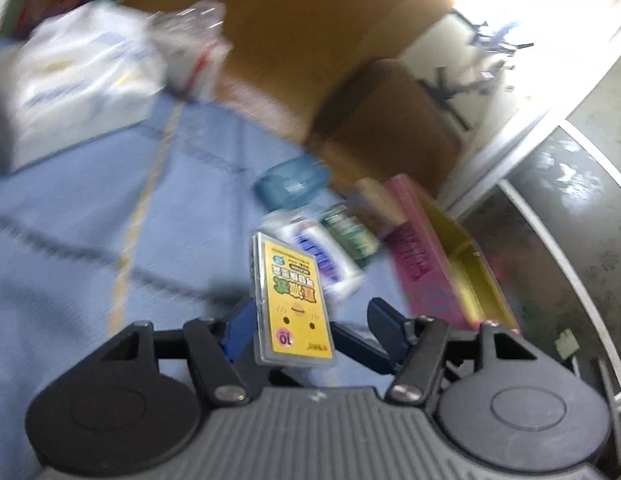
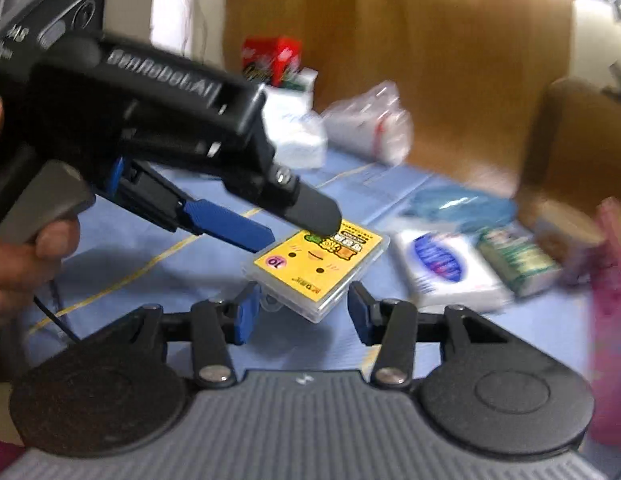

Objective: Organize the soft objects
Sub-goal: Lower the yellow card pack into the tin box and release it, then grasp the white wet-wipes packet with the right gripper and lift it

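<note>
Right now the left gripper pinches the yellow packet at its far end, while the right gripper at bottom centre stands part-open around the near end, pads not visibly pressing. Looks like a hand-over above the blue cloth; next, the right must clamp before the left lets go.
</note>
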Demonstrator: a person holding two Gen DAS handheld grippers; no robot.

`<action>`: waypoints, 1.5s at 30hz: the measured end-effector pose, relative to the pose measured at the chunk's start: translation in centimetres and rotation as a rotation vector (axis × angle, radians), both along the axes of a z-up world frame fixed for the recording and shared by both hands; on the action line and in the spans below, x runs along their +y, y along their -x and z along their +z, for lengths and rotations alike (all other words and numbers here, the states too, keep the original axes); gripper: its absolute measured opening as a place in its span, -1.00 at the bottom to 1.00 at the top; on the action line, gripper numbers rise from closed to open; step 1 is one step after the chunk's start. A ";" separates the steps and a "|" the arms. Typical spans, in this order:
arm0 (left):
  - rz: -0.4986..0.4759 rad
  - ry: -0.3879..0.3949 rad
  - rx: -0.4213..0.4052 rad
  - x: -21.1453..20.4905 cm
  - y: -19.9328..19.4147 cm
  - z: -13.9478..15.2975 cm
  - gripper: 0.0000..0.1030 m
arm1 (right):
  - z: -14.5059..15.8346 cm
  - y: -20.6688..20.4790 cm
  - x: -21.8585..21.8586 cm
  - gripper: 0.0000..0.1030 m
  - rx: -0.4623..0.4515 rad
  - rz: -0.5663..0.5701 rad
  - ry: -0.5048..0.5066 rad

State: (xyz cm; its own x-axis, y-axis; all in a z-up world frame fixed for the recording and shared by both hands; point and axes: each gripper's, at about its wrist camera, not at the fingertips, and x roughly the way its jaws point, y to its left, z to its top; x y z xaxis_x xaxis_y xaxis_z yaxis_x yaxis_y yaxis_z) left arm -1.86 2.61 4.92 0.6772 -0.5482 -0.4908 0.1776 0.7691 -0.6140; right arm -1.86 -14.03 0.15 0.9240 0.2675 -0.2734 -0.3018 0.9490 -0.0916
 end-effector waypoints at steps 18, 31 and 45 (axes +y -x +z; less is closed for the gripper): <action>-0.471 -0.097 -0.091 -25.1 -8.4 3.5 0.16 | 1.6 6.4 -17.1 -0.06 -0.213 -0.573 -0.028; -0.511 -0.094 -0.092 -27.8 -8.1 2.6 0.11 | -0.5 7.0 -22.9 0.01 -0.181 -0.860 -0.097; -0.088 -0.054 -0.033 -4.4 -3.1 -1.7 0.13 | 3.2 4.6 -13.0 0.01 -0.230 -0.353 -0.183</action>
